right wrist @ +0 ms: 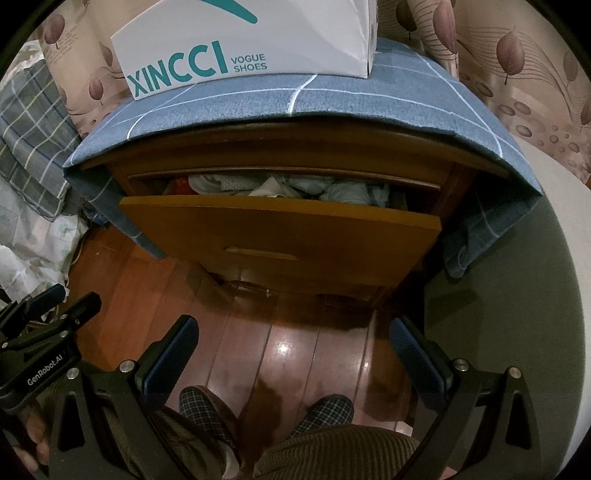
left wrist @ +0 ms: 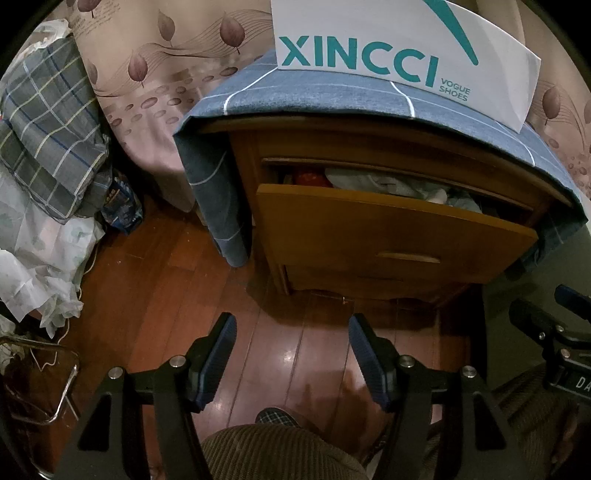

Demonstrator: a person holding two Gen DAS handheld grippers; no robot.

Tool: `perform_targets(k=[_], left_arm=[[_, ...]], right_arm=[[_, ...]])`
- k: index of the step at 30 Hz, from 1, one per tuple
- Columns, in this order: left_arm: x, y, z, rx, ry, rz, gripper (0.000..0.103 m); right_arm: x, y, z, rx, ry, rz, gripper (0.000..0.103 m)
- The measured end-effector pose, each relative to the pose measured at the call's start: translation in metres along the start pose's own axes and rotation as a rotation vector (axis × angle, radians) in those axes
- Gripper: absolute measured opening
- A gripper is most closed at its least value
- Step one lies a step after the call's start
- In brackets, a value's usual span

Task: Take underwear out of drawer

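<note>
We hold both grippers low over the wooden floor [right wrist: 280, 354], in front of a small wooden nightstand [left wrist: 243, 155]. In the left wrist view, the left gripper [left wrist: 291, 325] fills the bottom of the frame with its jaws spread wide and nothing between them; the right gripper [left wrist: 554, 314] shows at the lower right edge. In the right wrist view, the right gripper [right wrist: 295, 328] likewise has its jaws wide apart and empty, and the left gripper [right wrist: 62, 299] appears at the lower left.

The top drawer [right wrist: 280, 229] of the nightstand is pulled partly out, sitting in the middle of both frames. Inside it we see a heap of crumpled pale clothes, the underwear [right wrist: 295, 186] among them, lying just behind the drawer front; we cannot tell single pieces apart. A red item [left wrist: 310, 179] sits at the drawer's left end.

A blue checked cloth [right wrist: 229, 103] covers the nightstand top, and a white shoe box [right wrist: 258, 33] marked XINCCI stands on it at the top of the frame. Folded plaid bedding [left wrist: 48, 129] lies at the upper left.
</note>
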State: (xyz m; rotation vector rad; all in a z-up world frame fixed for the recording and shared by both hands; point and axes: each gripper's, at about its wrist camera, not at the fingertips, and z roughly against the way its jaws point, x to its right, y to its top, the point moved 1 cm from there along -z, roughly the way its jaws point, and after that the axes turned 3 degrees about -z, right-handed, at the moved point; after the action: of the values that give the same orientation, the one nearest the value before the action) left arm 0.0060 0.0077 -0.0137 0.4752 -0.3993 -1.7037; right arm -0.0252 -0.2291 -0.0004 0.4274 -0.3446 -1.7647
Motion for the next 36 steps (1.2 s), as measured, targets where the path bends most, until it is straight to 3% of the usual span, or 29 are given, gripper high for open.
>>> perform_targets(k=[36], left_arm=[[0.0015, 0.0024, -0.0005, -0.017, -0.004, 0.000, 0.065]], right_arm=[[0.0034, -0.0021, 0.0008, 0.002, 0.032, -0.030, 0.102]])
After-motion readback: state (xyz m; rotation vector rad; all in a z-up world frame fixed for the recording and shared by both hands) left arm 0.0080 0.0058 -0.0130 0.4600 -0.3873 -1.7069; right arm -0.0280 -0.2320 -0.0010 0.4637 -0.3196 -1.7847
